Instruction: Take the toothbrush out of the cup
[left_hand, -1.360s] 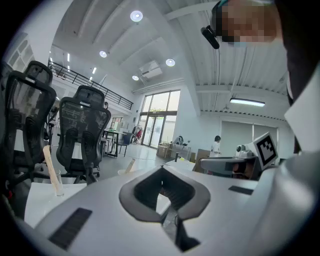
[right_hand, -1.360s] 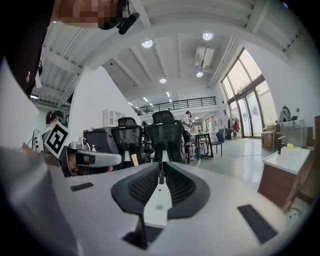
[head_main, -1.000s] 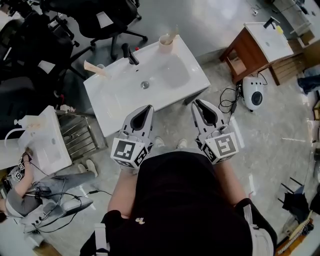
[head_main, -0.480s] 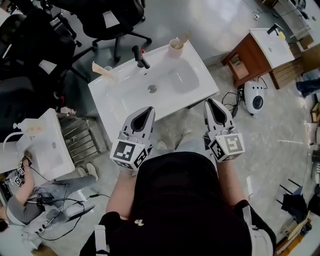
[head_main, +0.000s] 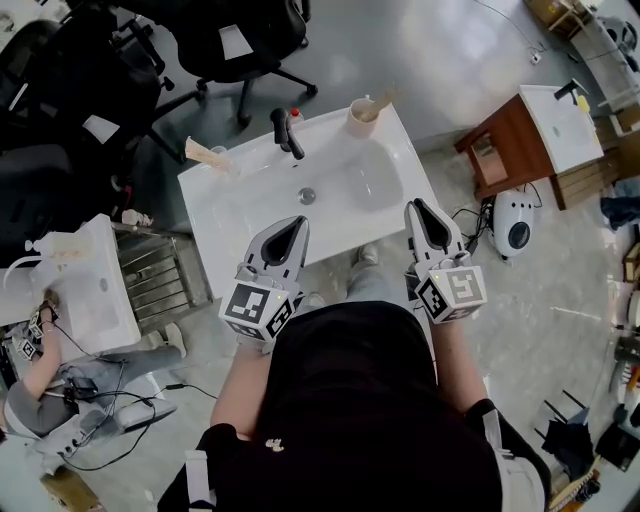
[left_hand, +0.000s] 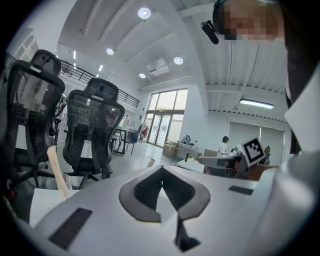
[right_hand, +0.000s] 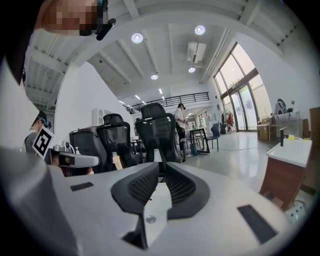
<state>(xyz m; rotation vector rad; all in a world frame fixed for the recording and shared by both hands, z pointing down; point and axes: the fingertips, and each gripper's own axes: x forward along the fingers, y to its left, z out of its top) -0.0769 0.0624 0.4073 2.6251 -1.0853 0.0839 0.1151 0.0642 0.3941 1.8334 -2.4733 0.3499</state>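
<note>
A beige cup (head_main: 362, 117) stands at the far right corner of the white sink (head_main: 240, 215), with a wooden toothbrush (head_main: 381, 102) leaning out of it. A second wooden toothbrush (head_main: 205, 152) sits in a clear cup (left_hand: 46, 182) at the sink's left end; its handle (left_hand: 59, 172) shows in the left gripper view. My left gripper (head_main: 293, 222) is shut and empty over the sink's near edge. My right gripper (head_main: 415, 206) hangs at the near right corner, jaws together with nothing between them. Both are well short of either cup.
A black faucet (head_main: 285, 133) stands at the sink's back edge, between the two cups. Black office chairs (head_main: 240, 40) stand behind the sink. A wooden cabinet with its own basin (head_main: 525, 135) is at the right, and a small white sink (head_main: 85, 290) at the left.
Both grippers have moved forward to the sink's near edge, and the sink sits closer and more central in the head view. Their jaws have not changed.
</note>
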